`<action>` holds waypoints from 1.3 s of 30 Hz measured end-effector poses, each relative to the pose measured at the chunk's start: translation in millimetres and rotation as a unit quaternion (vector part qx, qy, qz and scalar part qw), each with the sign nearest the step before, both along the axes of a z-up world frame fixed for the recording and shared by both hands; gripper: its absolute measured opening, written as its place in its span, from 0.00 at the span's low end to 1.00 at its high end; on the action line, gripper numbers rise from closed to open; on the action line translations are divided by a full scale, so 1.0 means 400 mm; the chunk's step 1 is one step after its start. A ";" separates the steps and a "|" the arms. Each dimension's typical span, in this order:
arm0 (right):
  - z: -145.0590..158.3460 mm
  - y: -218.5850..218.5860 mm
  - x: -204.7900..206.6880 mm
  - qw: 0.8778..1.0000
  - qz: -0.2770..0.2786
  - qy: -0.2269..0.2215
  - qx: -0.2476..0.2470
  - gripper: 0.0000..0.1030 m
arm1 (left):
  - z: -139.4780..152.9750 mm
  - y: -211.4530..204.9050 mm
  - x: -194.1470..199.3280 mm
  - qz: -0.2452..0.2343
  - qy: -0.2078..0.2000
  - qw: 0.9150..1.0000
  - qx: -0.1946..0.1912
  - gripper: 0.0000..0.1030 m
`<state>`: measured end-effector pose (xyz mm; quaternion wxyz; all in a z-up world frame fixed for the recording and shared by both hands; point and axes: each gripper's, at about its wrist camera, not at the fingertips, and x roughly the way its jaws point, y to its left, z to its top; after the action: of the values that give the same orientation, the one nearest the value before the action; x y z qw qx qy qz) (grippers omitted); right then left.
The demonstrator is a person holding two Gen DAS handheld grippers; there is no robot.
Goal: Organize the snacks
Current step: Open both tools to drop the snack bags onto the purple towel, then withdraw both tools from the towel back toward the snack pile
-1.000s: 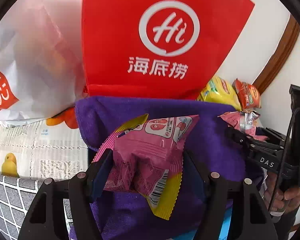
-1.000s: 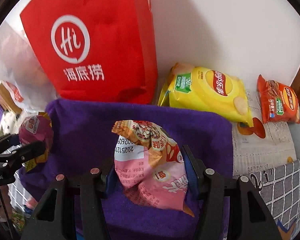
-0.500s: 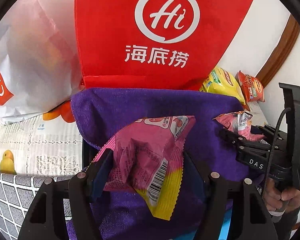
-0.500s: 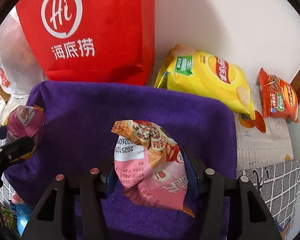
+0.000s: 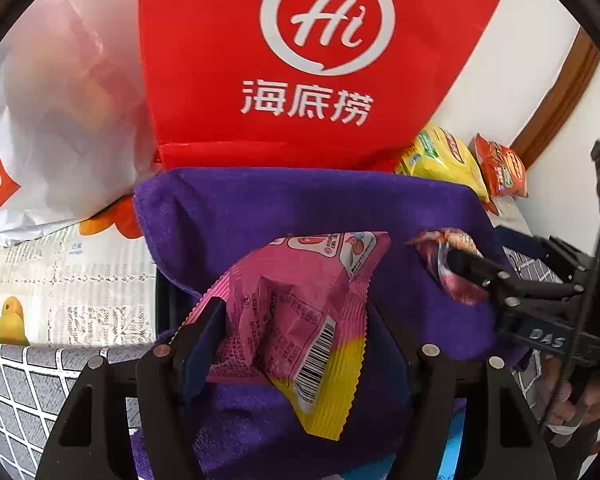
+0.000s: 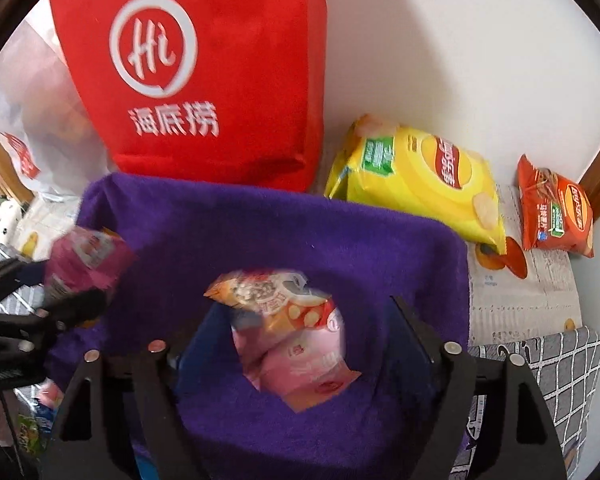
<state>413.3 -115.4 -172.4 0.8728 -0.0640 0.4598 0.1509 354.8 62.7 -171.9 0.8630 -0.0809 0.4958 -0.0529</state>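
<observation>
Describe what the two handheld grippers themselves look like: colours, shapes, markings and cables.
Both are matte black. The left gripper has two angular fingers with triangular cut-outs, silver round rivets and dark blue pads on the inner faces. The right gripper is built the same way. Seen from the left wrist camera, its body carries white letters "DAS", and a thin black cable runs down beside it.

Left gripper [image 5: 296, 332] clamped; right gripper [image 6: 300, 344] jaws opening, pads clear.
</observation>
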 end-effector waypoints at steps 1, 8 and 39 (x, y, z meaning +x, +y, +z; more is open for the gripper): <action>0.011 0.000 -0.003 1.000 0.001 -0.002 0.006 0.79 | 0.002 -0.002 0.000 -0.001 -0.001 1.000 0.000 0.68; 0.079 -0.019 -0.030 0.998 -0.008 -0.040 0.041 0.84 | 0.028 0.005 -0.007 0.011 -0.025 1.000 0.000 0.80; 0.211 -0.056 -0.230 0.996 -0.055 -0.063 0.044 0.87 | 0.230 -0.007 -0.146 -0.014 -0.103 0.994 -0.014 0.80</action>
<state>321.3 -137.7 -88.2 0.9089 -0.0096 0.3996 0.1188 296.5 59.7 -79.7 0.9076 -0.0800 0.4042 -0.0800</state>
